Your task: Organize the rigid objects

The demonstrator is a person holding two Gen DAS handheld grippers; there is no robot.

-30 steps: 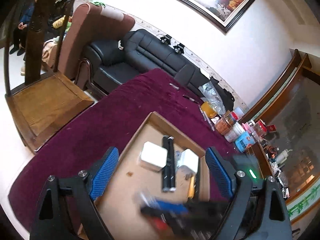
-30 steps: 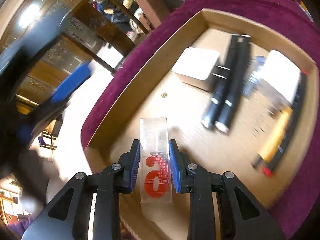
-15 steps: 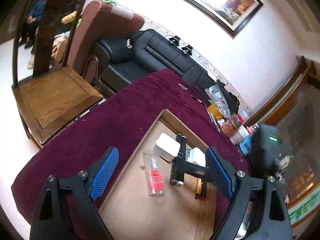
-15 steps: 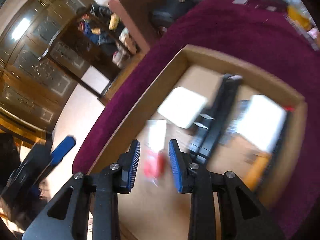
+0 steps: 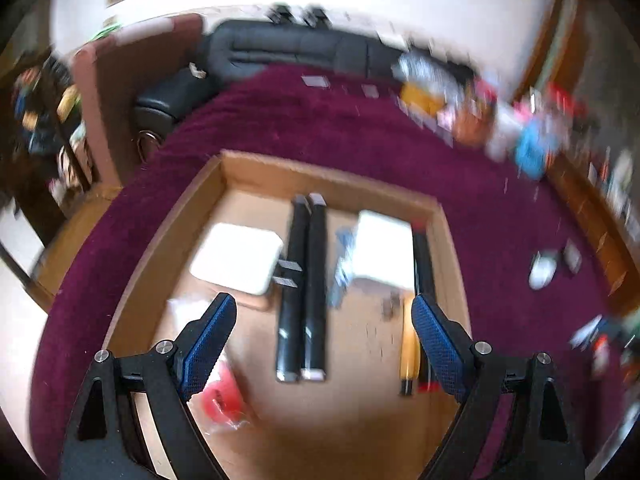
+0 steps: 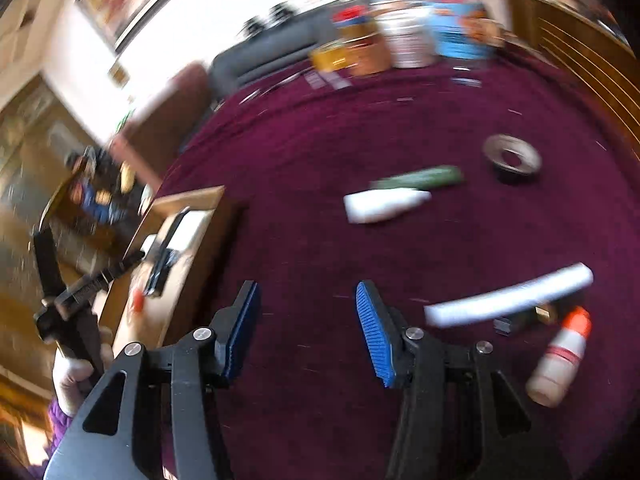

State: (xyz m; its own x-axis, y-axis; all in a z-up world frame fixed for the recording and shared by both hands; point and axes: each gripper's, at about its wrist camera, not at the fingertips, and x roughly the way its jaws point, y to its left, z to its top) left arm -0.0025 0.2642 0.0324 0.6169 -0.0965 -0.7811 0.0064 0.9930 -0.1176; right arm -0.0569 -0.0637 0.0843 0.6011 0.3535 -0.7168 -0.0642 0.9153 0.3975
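Note:
My left gripper (image 5: 323, 308) stands open above the cardboard tray (image 5: 328, 178) with nothing between its fingers. In the tray lie a white square charger (image 5: 236, 258), two black cylinders (image 5: 304, 280) side by side, a second white block (image 5: 384, 248), a yellow pen (image 5: 408, 348) and a clear pack with a red mark (image 5: 220, 400). My right gripper (image 6: 307, 292) hangs over the purple cloth (image 6: 320, 152), its jaws opening and empty. Ahead of it lie a white bottle (image 6: 384, 206), a green tube (image 6: 420, 176), a tape roll (image 6: 512, 158), a long white tube (image 6: 508, 300) and an orange-capped bottle (image 6: 560, 360).
Jars and boxes (image 6: 404, 46) crowd the far edge of the table. A black sofa (image 5: 280, 48) and a brown armchair (image 5: 132, 76) stand beyond it. In the right wrist view the tray (image 6: 188, 216) is at the left, with a gloved hand (image 6: 72, 376) holding the left gripper.
My right gripper let go of the clear pack with the red mark inside the tray, then swung right over the cloth with its jaws wider. The left gripper moved in over the tray.

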